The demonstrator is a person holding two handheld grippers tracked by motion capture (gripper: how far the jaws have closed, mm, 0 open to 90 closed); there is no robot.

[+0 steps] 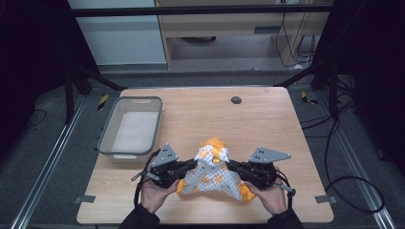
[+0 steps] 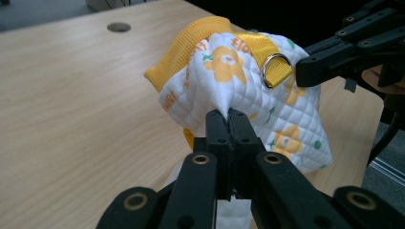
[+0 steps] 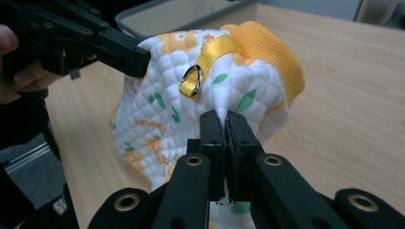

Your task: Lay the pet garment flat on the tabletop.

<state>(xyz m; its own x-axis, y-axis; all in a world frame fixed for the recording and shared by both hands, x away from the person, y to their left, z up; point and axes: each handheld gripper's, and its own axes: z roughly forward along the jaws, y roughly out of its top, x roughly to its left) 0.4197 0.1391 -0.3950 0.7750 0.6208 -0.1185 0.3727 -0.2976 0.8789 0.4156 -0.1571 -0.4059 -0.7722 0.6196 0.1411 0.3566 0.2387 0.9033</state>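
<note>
The small quilted garment (image 1: 212, 171), white with orange flowers and an orange ribbed cuff, sat bunched near the front middle of the counter (image 1: 267, 124), held from both sides. The left hand-held gripper (image 1: 190, 165) had its jaws pressed together on a pinch of the quilted fabric at the garment's left side, and the right hand-held gripper (image 1: 232, 166) was clamped the same way on the opposite side. That matched grip looked meant to spread or lift the piece evenly, so it would not sag or twist as it would if held from one end.

An orange strap with a metal ring (image 2: 276, 70) ran over the top between the two pinch points, left free of either grip. The grey bin (image 1: 131, 127) stood well apart at the counter's left; it seemed a likely place for the garment, though that is only a guess.
</note>
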